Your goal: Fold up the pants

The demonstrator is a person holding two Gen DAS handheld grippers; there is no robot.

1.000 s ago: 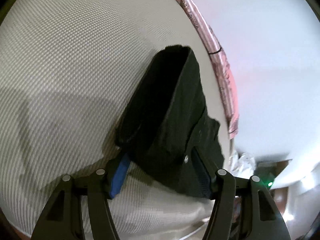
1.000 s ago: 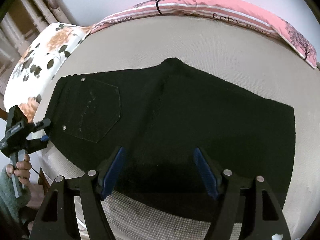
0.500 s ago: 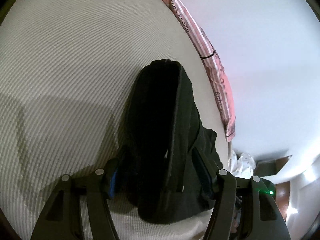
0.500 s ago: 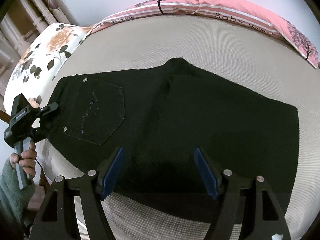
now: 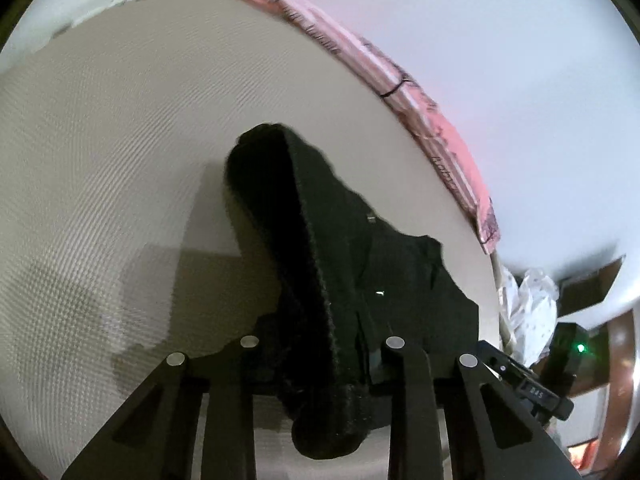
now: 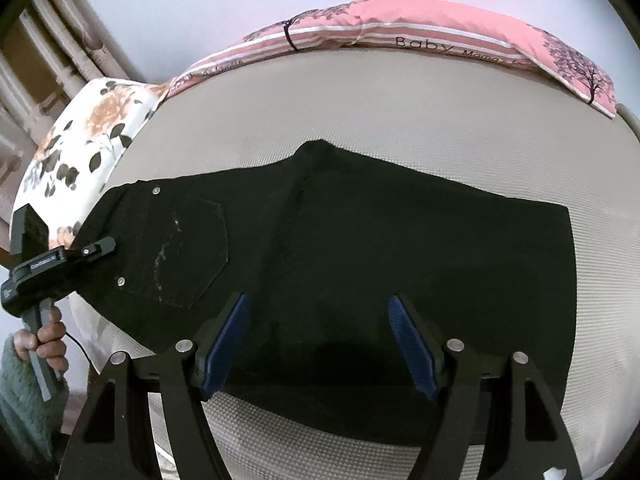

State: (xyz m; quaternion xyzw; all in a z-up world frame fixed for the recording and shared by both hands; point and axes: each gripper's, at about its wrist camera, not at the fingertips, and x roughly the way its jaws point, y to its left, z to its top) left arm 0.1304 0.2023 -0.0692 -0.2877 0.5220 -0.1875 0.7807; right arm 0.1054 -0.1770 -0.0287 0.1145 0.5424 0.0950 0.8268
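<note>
Left gripper point(image 5: 320, 364): jaws closing on the waistband of the black pants point(image 6: 360, 264), which bunches between them at the lower centre of the left wrist view. The cloth rises from the mattress point(image 5: 120, 160) into the grip, so the pads appear to bear on it already. The purpose is evidently to carry the waist end over the legs.

Right gripper point(image 6: 318, 344): jaws apart, blue pads point(image 6: 224, 344) clear on both sides, holding nothing. It hovers above the near edge of the pants at the lower centre of its frame (contact with the cloth cannot be confirmed). It is probably posted there to take the edge or pin the cloth as the fold comes over.

The pants lie flat across the middle of the mattress in the right wrist view, back pocket point(image 6: 188, 252) uppermost at centre left, leg hems at centre right. The left gripper point(image 6: 80, 254) shows at the left edge on the waist corner, with a hand point(image 6: 48, 340) on its handle.

Surroundings: a pink striped cushion point(image 6: 440, 32) along the top edge and a floral pillow point(image 6: 88, 136) at upper left, both well apart from the pants.

Assessment: the fold has just begun.
</note>
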